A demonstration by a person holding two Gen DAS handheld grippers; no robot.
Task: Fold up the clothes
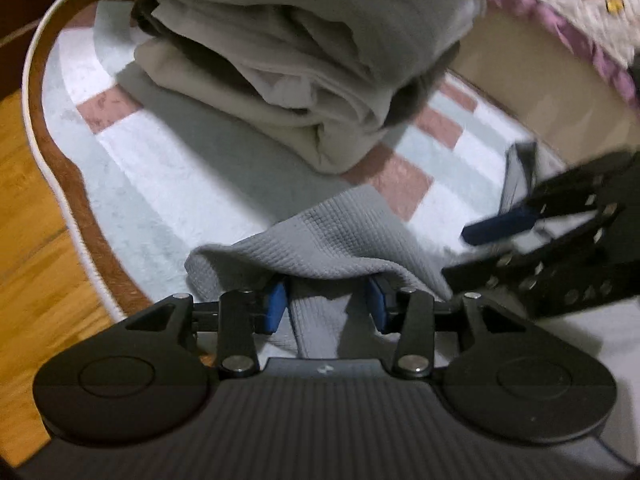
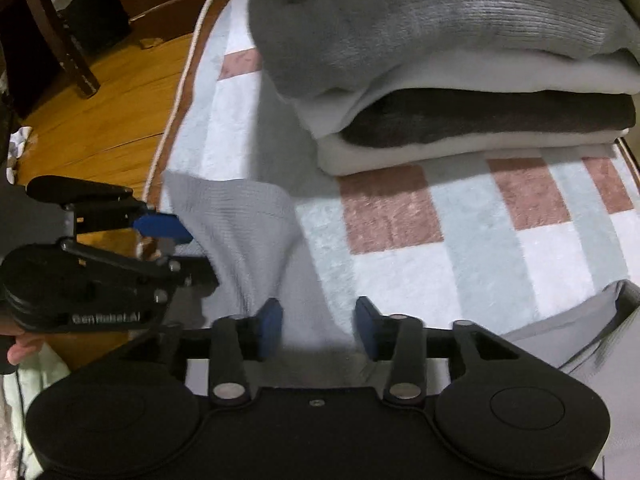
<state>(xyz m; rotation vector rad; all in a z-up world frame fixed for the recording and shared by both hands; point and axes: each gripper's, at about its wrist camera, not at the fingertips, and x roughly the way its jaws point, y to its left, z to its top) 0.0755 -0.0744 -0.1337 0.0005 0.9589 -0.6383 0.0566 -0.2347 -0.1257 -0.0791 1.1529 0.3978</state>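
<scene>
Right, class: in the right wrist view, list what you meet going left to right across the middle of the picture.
Wooden floor → left gripper → grey waffle-knit garment → checked blanket, with the stack of folded clothes lying on it further back.

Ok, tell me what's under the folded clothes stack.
The folded clothes stack rests on a checked blanket of pale blue, white and dusty pink squares. The blanket directly beneath the stack is covered, so anything there is hidden.

Both hand-held grippers, left (image 1: pixel 328 308) and right (image 2: pixel 318 326), part-open, angled downward.
</scene>
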